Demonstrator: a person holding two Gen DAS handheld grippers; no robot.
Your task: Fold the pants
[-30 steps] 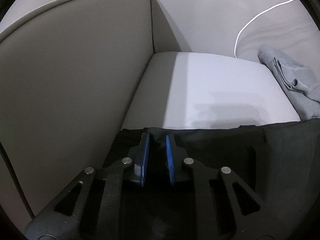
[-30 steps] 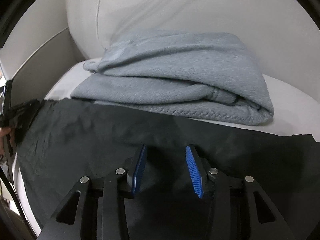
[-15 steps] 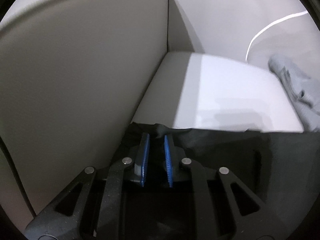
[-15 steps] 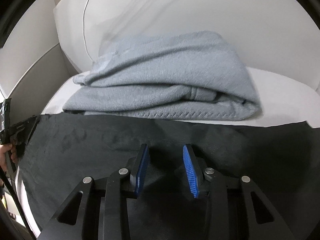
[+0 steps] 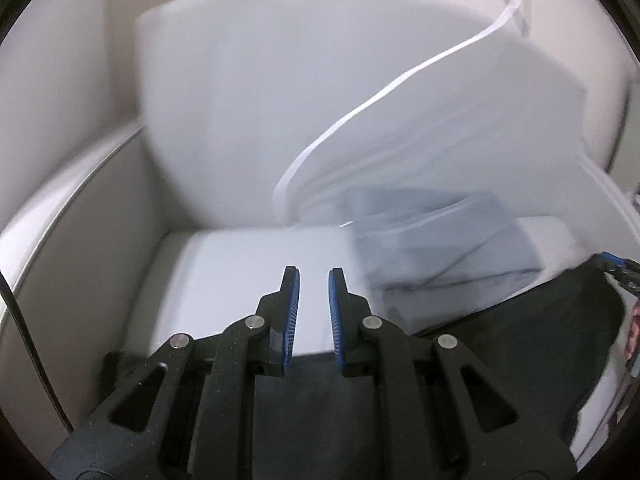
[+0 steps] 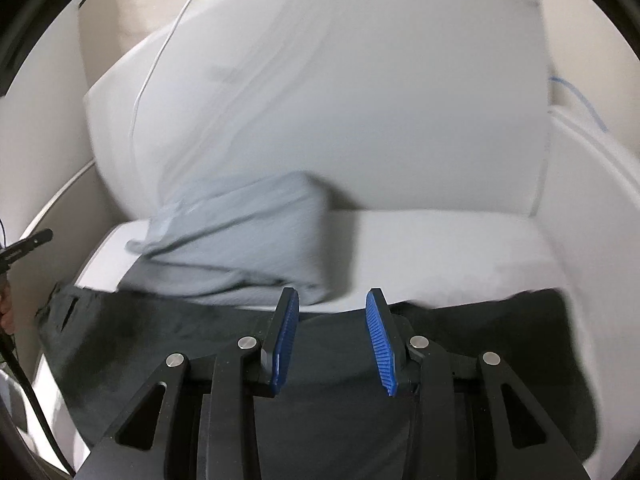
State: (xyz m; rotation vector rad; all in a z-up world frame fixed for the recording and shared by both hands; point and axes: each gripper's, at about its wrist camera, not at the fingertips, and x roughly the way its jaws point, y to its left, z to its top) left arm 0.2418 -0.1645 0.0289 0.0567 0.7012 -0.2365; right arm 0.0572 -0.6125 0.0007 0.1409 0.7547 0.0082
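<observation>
Pale sofa seat (image 6: 440,248) carries the black pants (image 6: 328,364) spread before the grey blanket (image 6: 240,248). My left gripper (image 5: 314,308) and right gripper (image 6: 332,336) gape empty; next I regrasp an edge.

black pants (image 6: 168,344), spread flat, seat's front edge

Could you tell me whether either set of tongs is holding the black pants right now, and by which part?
Nothing is held. The left tongs and right tongs are both open, with the black pants lying beneath them on the sofa seat.
</observation>
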